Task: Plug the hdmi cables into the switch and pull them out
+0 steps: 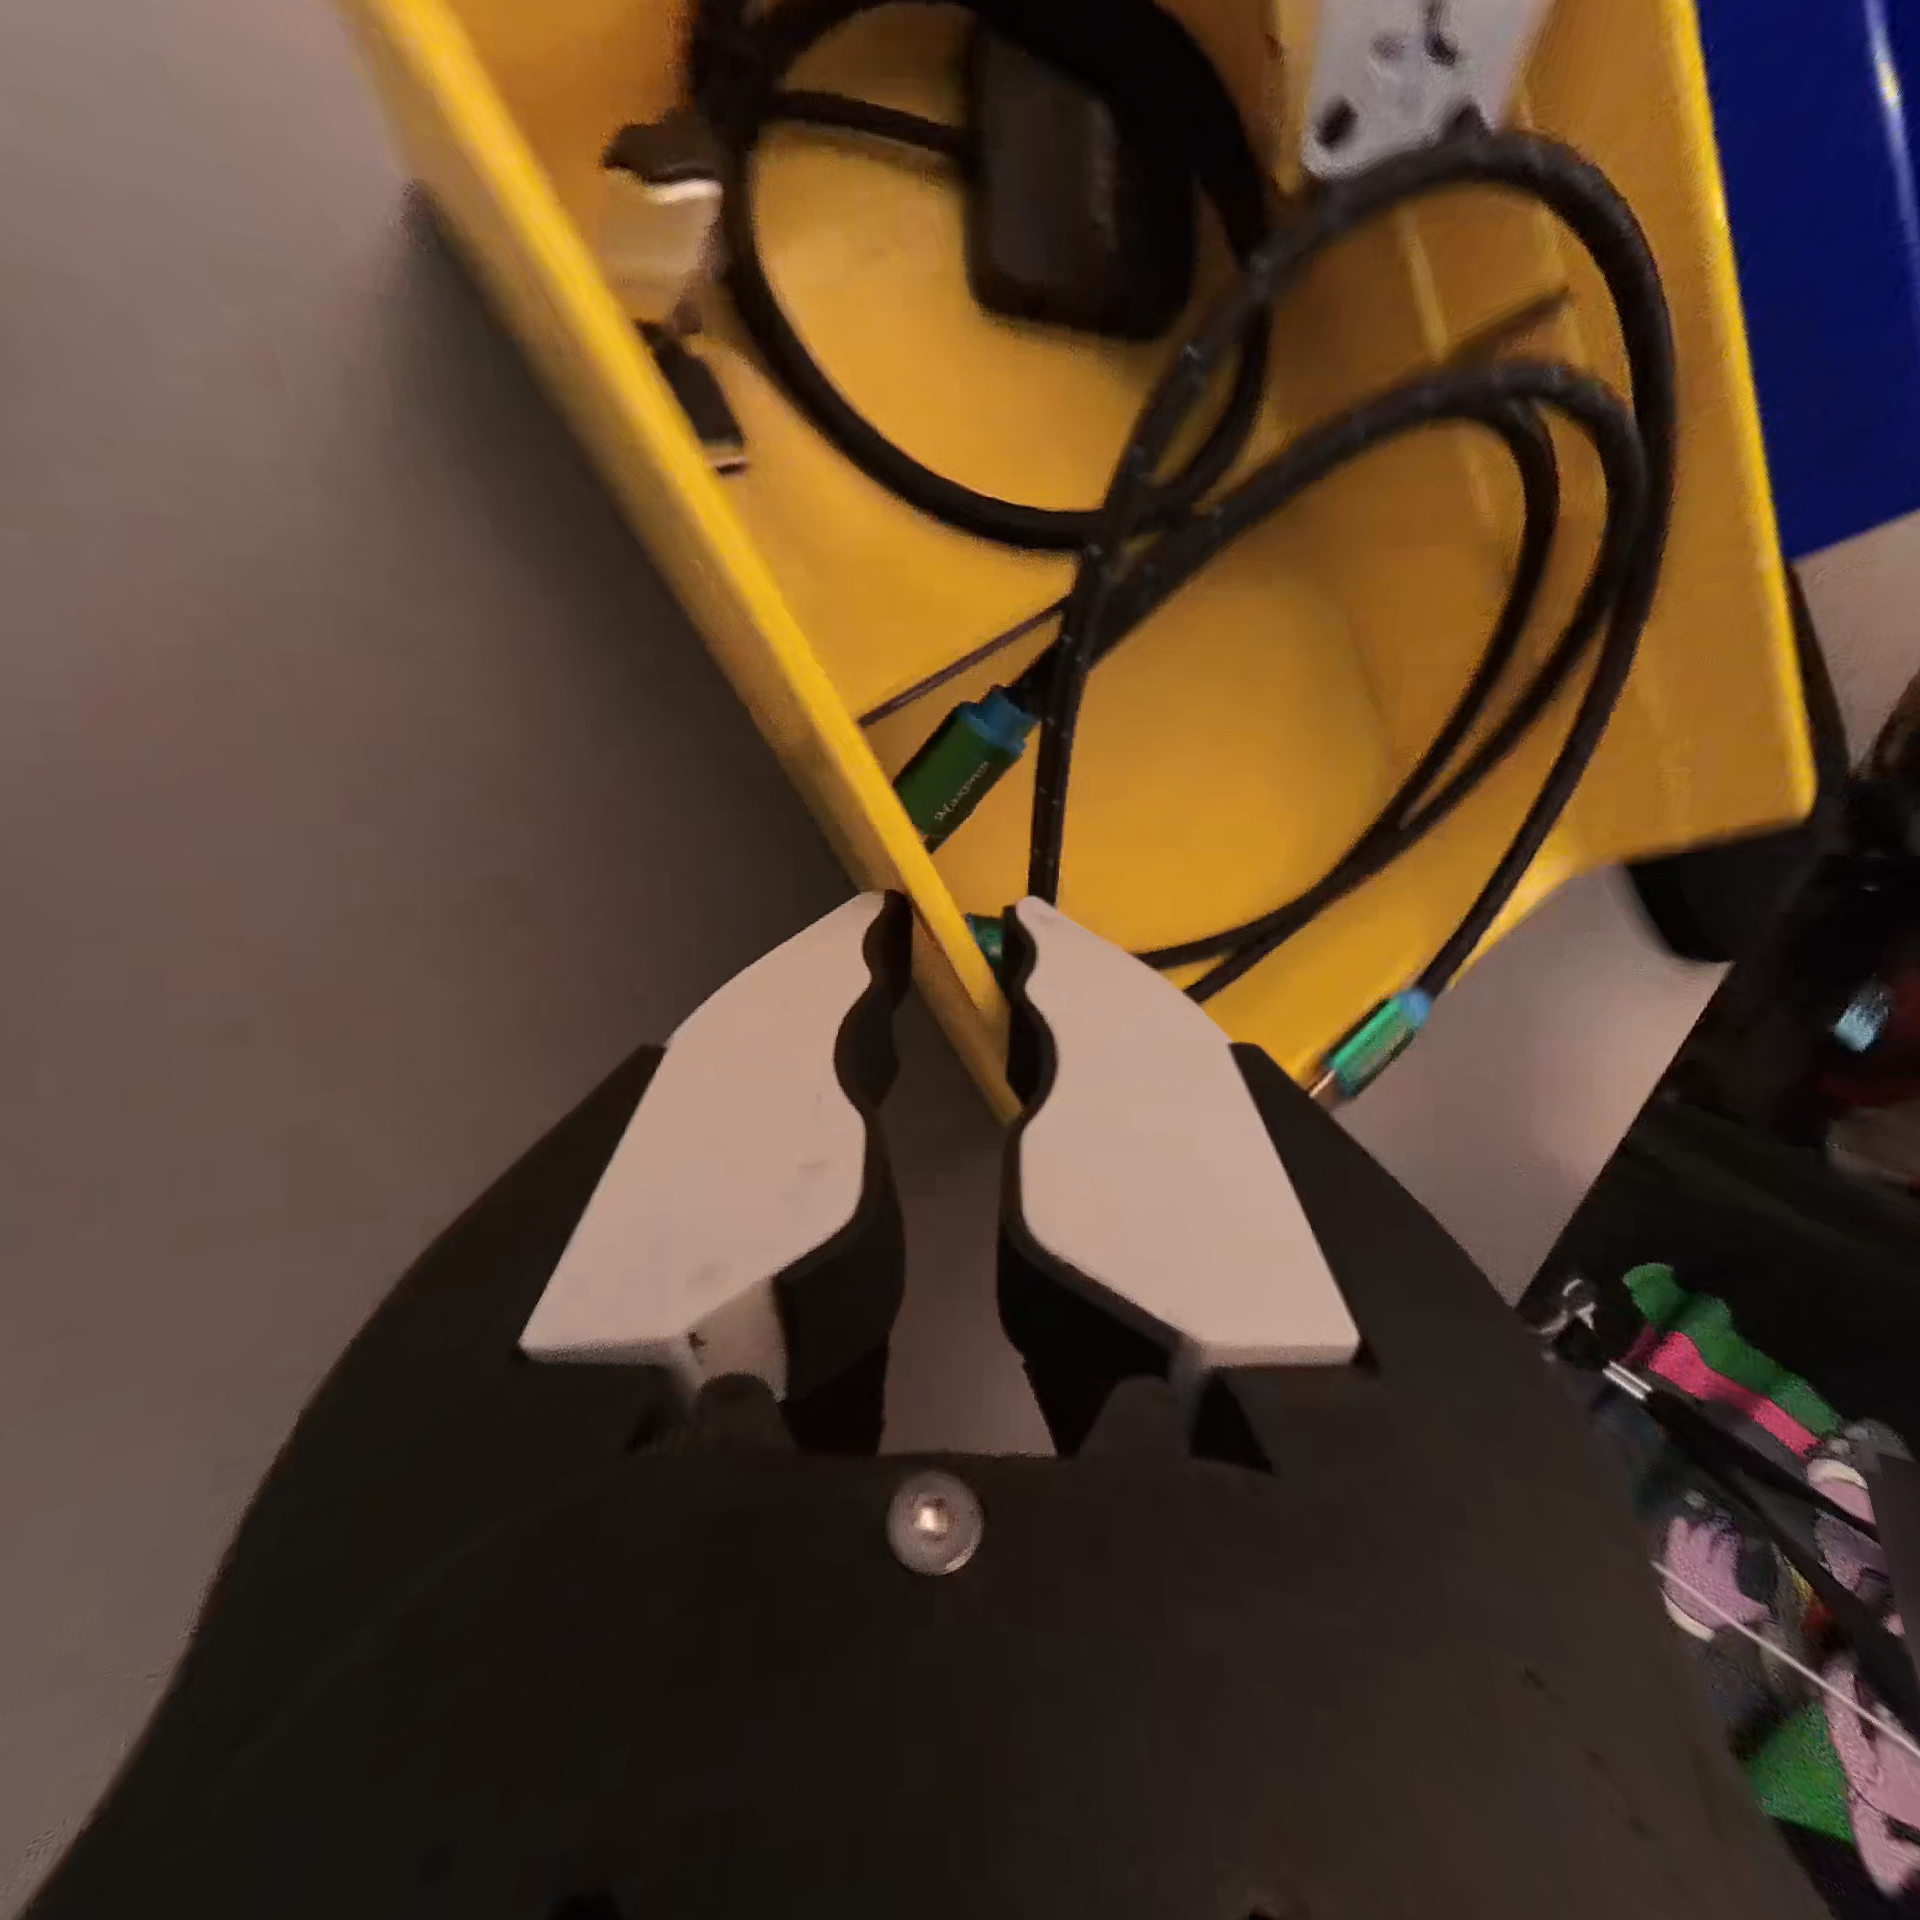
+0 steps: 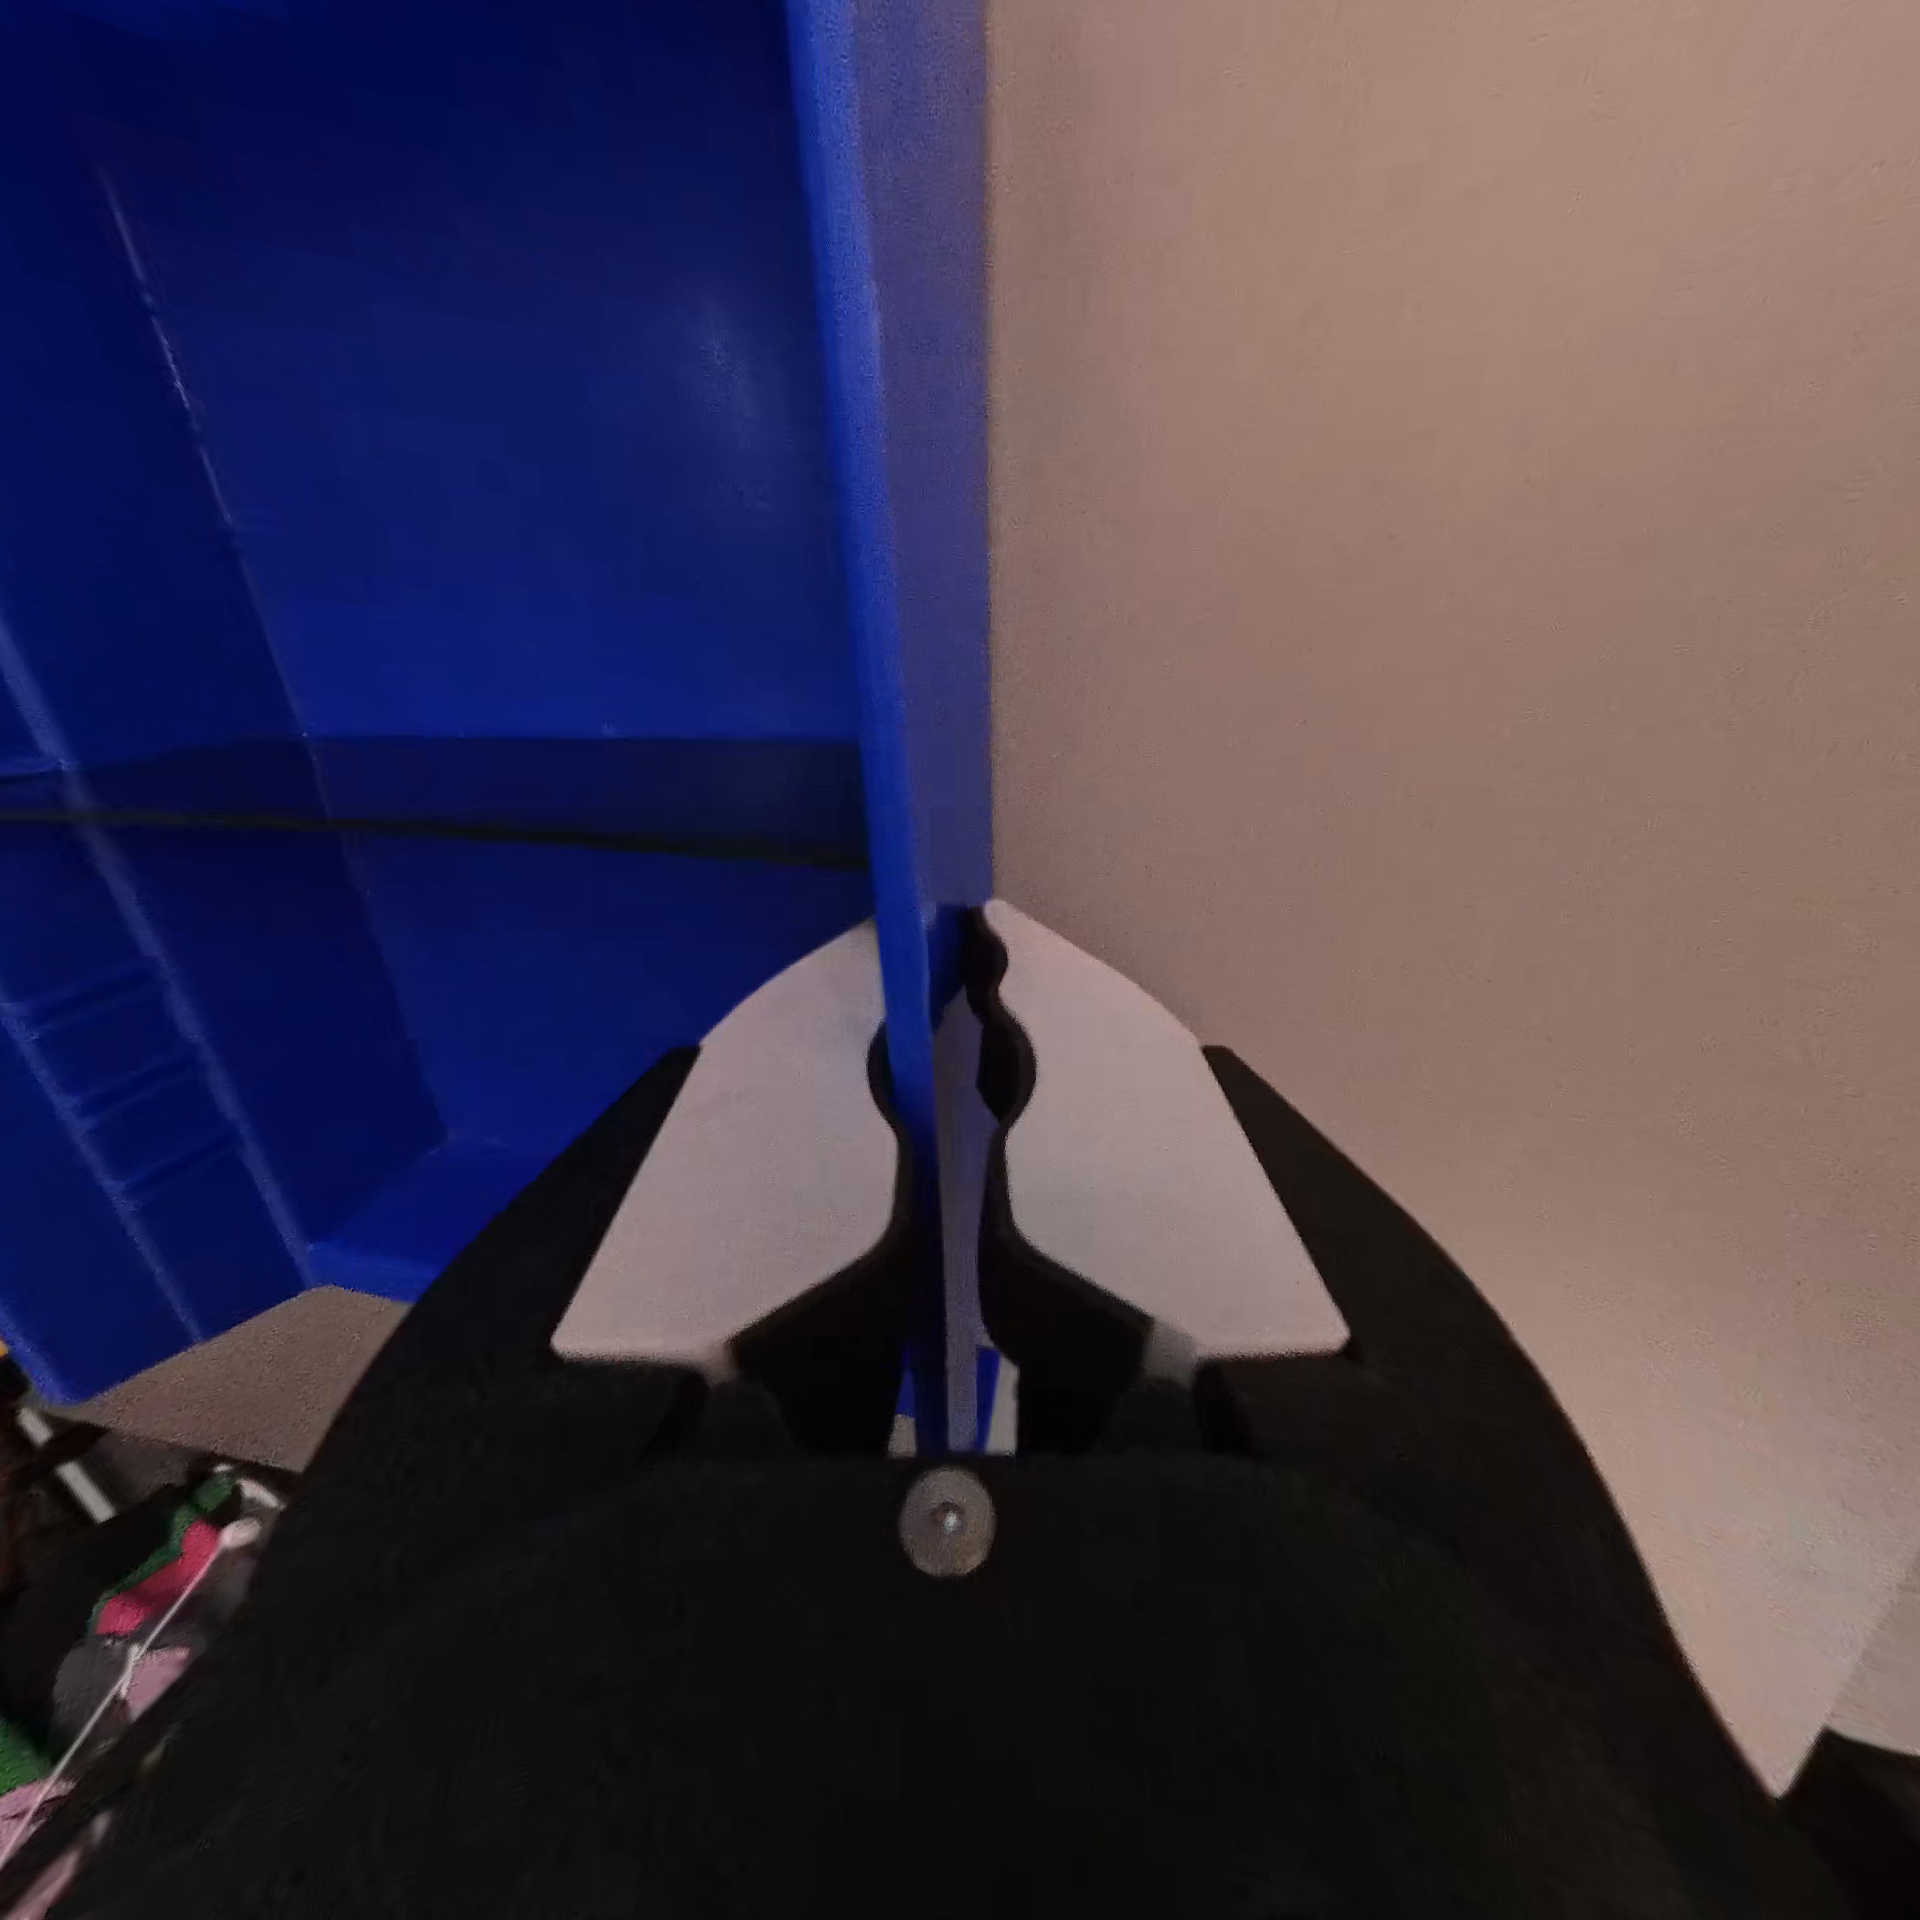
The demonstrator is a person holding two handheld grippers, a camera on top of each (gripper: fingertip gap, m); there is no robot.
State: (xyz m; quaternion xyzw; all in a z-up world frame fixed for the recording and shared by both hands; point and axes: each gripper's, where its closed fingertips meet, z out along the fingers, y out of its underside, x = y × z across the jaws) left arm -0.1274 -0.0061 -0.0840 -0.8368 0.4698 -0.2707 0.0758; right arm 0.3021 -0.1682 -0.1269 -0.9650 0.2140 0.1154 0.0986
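A yellow bin [image 1: 1299,727] holds coiled black HDMI cables [image 1: 1558,468] with green plugs [image 1: 945,779], and a black box, probably the switch [image 1: 1049,208], lies at its far end. One green plug [image 1: 1371,1039] hangs out at the bin's near edge. My left gripper [image 1: 951,914] is shut on the yellow bin's side wall, which runs between the jaws. My right gripper [image 2: 951,925] is shut on the side wall of a blue bin [image 2: 468,520]; the part of its inside that shows holds nothing.
The blue bin also shows beside the yellow bin in the left wrist view [image 1: 1818,260]. Both bins rest on a pale grey table [image 1: 260,727]. Green and pink clutter [image 1: 1766,1507] and a dark object [image 1: 1870,914] lie between the bins near me.
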